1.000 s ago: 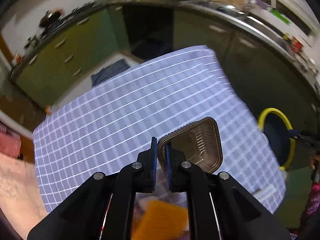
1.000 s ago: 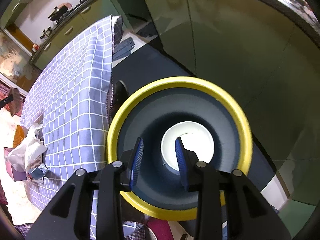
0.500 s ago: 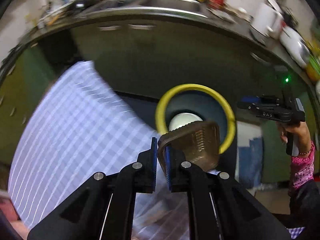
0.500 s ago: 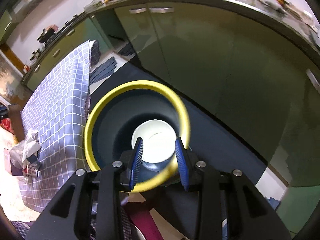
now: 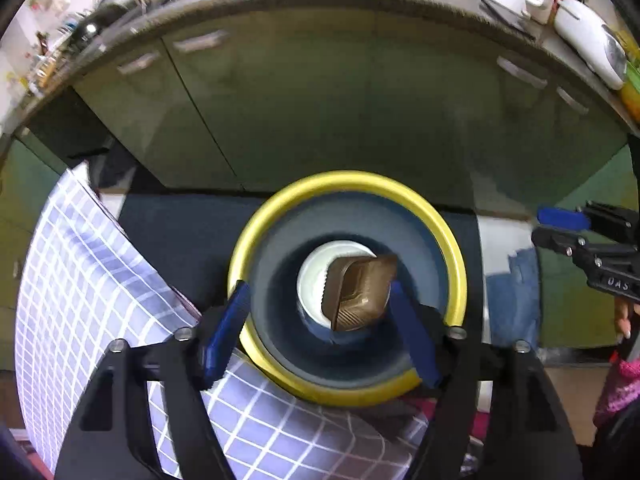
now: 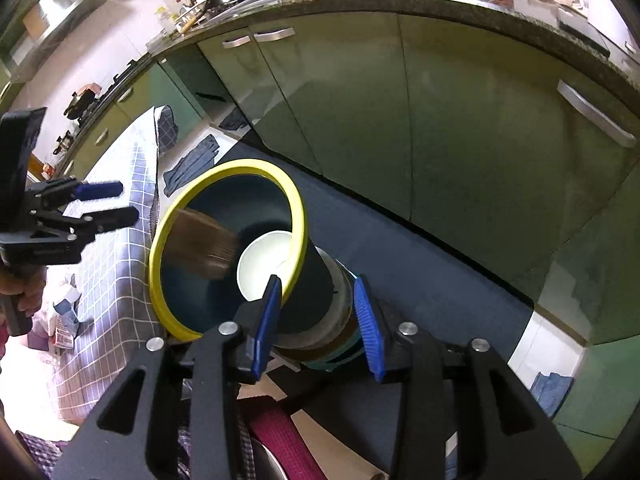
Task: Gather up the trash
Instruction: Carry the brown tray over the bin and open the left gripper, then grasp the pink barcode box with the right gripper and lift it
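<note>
A dark blue trash bin with a yellow rim (image 5: 456,264) stands on the floor beside the table. A brown plastic food tray (image 5: 358,294) is falling inside it, above a white bowl (image 5: 312,280) at the bottom. My left gripper (image 5: 320,332) is open and empty right over the bin's mouth. In the right wrist view the tray (image 6: 202,246) is a blurred brown shape inside the bin (image 6: 298,216). My right gripper (image 6: 316,320) is open and empty beside the bin's outer wall. The left gripper (image 6: 116,202) shows at the far left there.
The table with a blue checked cloth (image 5: 80,300) is to the left of the bin. Tissue and small packets (image 6: 62,316) lie on it. Green kitchen cabinets (image 5: 320,100) stand behind the bin. A dark mat (image 6: 420,272) covers the floor.
My left gripper swung from over the table to over the bin, opened and let go of the brown tray, which now drops into the bin. My right gripper pulled back from the bin's mouth.
</note>
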`<state>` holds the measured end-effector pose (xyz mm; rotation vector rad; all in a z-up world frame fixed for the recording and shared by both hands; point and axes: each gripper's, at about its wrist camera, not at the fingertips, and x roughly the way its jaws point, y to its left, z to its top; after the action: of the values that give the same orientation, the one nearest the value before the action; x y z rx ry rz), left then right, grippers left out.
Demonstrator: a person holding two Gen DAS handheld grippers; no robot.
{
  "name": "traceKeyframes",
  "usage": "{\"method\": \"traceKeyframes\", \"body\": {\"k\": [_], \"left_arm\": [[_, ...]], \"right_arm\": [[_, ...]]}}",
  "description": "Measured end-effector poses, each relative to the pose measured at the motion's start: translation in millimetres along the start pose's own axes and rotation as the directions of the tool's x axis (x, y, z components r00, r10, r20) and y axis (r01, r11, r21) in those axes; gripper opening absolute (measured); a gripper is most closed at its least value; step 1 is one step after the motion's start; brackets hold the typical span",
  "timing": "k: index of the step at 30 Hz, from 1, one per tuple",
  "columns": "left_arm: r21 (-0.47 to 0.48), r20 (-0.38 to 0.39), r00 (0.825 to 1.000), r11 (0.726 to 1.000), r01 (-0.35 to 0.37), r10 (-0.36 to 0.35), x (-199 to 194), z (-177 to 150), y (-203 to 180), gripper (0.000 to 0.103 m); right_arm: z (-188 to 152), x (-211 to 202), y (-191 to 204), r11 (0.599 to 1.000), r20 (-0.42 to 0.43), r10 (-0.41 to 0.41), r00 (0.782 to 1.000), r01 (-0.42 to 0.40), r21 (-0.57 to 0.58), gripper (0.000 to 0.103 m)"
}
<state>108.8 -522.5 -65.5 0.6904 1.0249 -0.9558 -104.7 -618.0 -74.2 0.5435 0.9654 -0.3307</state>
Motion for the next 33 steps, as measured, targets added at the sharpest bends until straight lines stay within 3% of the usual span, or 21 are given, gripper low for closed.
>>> {"method": "traceKeyframes", "body": {"k": [3, 6, 10, 12, 15, 19, 25, 28, 31, 33], "left_arm": [[-0.015, 0.03, 0.999, 1.0, 0.022, -0.022, -21.3, -6.9, 7.3, 0.071], [-0.051, 0.109, 0.993, 0.998, 0.049, -0.043, -61.3, -23.5, 17.2, 0.071], [-0.116, 0.253, 0.967, 0.992, 0.049, -0.018, -131.1, -64.5, 39.3, 0.073], [-0.187, 0.317, 0.948, 0.982, 0.03, 0.031, -165.1, -94.7, 59.7, 0.081], [-0.28, 0.364, 0.923, 0.96, -0.018, 0.123, -200.6, -138.4, 89.6, 0.084], [-0.394, 0.381, 0.892, 0.916, -0.082, 0.244, -230.7, -202.9, 122.2, 0.09], [-0.581, 0.332, 0.863, 0.803, -0.132, 0.381, -258.9, -307.9, 162.3, 0.09], [-0.665, 0.309, 0.841, 0.733, -0.143, 0.444, -270.7, -363.3, 177.1, 0.091], [-0.719, 0.299, 0.829, 0.683, -0.13, 0.472, -276.3, -406.5, 188.4, 0.092], [-0.739, 0.285, 0.827, 0.661, -0.133, 0.485, -278.4, -429.9, 190.8, 0.092]], "right_arm": [[0.6, 1.9, 2.6, 1.0, -0.002, 0.006, 1.0, -0.006, -0.004, 0.036], [-0.3, 6.8, 10.6, 0.999, -0.009, 0.026, 1.0, -0.026, -0.021, 0.037], [-0.6, 16.9, 33.3, 0.995, -0.036, 0.065, 0.997, -0.067, -0.071, 0.038], [-0.2, 21.8, 49.9, 0.99, -0.052, 0.086, 0.995, -0.091, -0.112, 0.04], [-3.2, 28.2, 88.7, 0.969, -0.082, 0.123, 0.989, -0.138, -0.204, 0.043], [-9.1, 33.6, 151.9, 0.912, -0.14, 0.184, 0.973, -0.222, -0.346, 0.043], [-24.3, 27.1, 251.2, 0.78, -0.222, 0.283, 0.933, -0.359, -0.512, 0.044], [-37.3, 19.3, 305.4, 0.665, -0.267, 0.334, 0.904, -0.427, -0.613, 0.054], [-54.7, 6.6, 354.2, 0.509, -0.317, 0.372, 0.872, -0.477, -0.716, 0.058], [-68.7, -6.6, 379.9, 0.397, -0.339, 0.394, 0.854, -0.491, -0.775, 0.067]]}}
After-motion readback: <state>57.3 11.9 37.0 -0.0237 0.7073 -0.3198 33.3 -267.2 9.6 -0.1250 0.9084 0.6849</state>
